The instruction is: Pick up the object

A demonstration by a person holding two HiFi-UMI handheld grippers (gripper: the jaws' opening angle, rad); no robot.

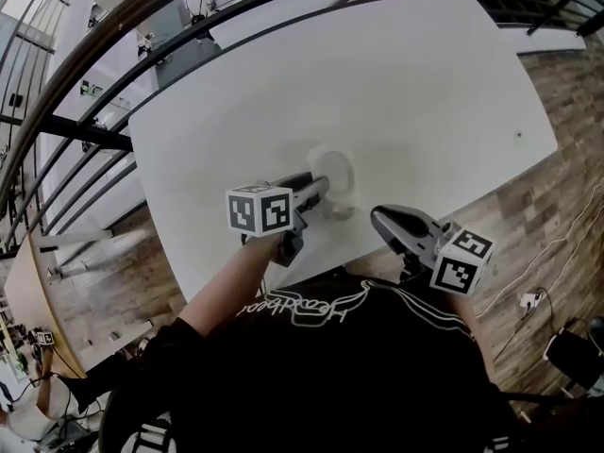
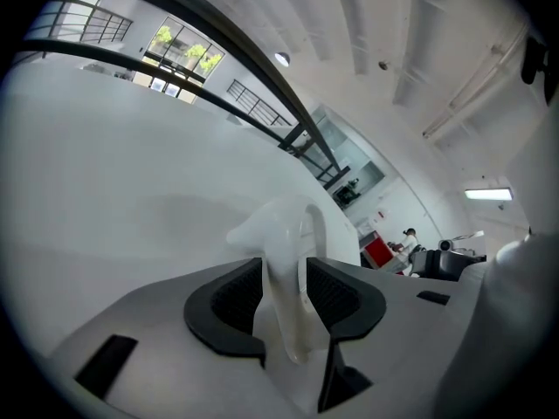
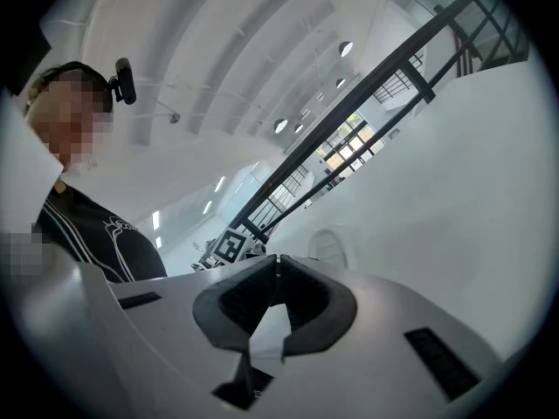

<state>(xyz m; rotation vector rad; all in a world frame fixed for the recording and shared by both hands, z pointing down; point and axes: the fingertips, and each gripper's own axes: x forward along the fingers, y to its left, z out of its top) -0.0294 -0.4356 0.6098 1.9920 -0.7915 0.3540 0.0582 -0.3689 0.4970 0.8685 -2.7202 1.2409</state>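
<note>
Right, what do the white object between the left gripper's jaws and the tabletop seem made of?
White object: probably plastic, smooth, slightly translucent; light glows through its thin loop, though glazed ceramic is possible. Tabletop: matte white laminate or painted board, judging by its even, glare-free surface.

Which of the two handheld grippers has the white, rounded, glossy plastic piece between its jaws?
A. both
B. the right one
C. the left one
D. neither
C: in the left gripper view the white plastic piece stands between the parted jaws of the left gripper, while the right gripper has its jaws together with nothing between them.
</note>
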